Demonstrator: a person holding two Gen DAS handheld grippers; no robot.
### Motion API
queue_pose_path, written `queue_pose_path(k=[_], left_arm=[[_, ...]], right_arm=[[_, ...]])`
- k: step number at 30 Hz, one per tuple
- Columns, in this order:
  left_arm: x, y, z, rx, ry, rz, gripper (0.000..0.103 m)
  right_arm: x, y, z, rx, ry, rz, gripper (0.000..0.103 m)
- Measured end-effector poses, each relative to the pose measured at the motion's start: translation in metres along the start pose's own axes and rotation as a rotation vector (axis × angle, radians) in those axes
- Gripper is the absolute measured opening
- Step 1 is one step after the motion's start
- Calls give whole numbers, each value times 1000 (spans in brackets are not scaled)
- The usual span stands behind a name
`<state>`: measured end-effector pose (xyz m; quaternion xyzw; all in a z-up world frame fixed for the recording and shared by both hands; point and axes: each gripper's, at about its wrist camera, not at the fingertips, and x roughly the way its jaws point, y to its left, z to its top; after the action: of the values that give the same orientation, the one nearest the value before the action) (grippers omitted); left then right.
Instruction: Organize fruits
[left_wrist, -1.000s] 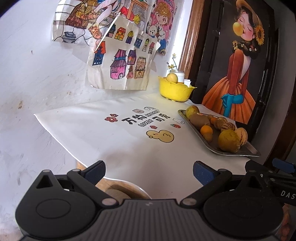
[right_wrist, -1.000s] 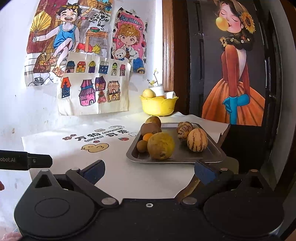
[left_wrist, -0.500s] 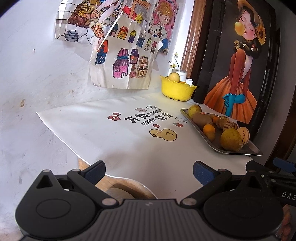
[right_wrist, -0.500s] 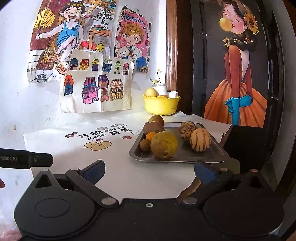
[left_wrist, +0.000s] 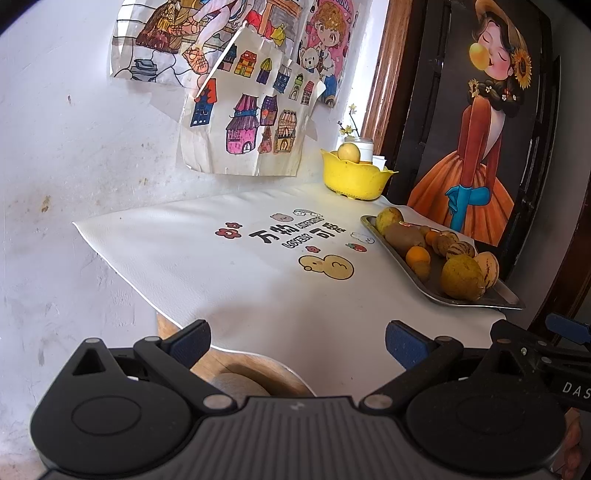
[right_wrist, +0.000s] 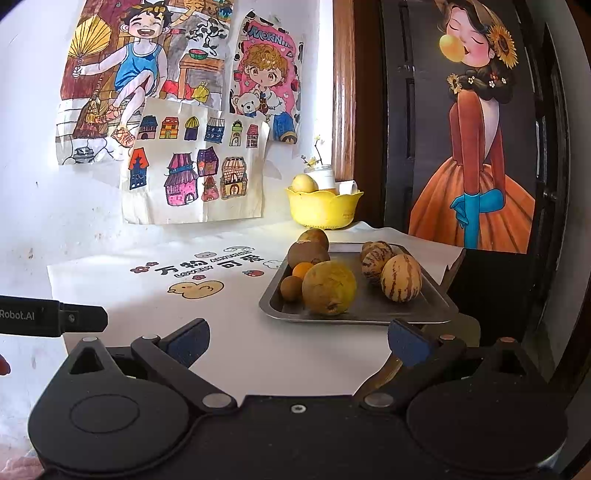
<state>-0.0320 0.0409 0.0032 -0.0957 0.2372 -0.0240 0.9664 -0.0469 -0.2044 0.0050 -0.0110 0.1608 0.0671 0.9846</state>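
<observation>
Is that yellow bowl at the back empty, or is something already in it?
Not empty. A pale round fruit shows above the rim of the yellow bowl; how full it is below the rim cannot be told.

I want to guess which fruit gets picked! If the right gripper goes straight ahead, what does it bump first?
Probably the big yellow fruit at the front of the tray, though the tray's near rim could come first. The right gripper is open and empty; depth is hard to judge.

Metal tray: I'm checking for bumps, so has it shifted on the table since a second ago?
No. The metal tray keeps its place beside the duck print and before the yellow bowl.
</observation>
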Motion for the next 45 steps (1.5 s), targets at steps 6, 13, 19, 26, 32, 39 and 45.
queue_pose_path(k=[6,13,19,26,32,39,45], left_arm=[[0,0,0,2,-2,1,103],[0,-2,-1,5,0,4,103],[-1,-4,0,7,1,8,103],[-1,-4,1,9,3,10,103],[-1,-4,0,9,7,15,103],[2,-7,-1,35,41,36,103],[1,-6,-1,21,51,13,103]], right_arm=[[0,0,0,2,1,-1,102],[1,-2,0,9,2,7,102],[1,-3,-1,11,3,9,102],[1,-3,0,13,5,8,102],[2,-2,-1,14,7,6,102],[2,0,-3,18,11,4,102],[4,4,-6,21,23,6,102]])
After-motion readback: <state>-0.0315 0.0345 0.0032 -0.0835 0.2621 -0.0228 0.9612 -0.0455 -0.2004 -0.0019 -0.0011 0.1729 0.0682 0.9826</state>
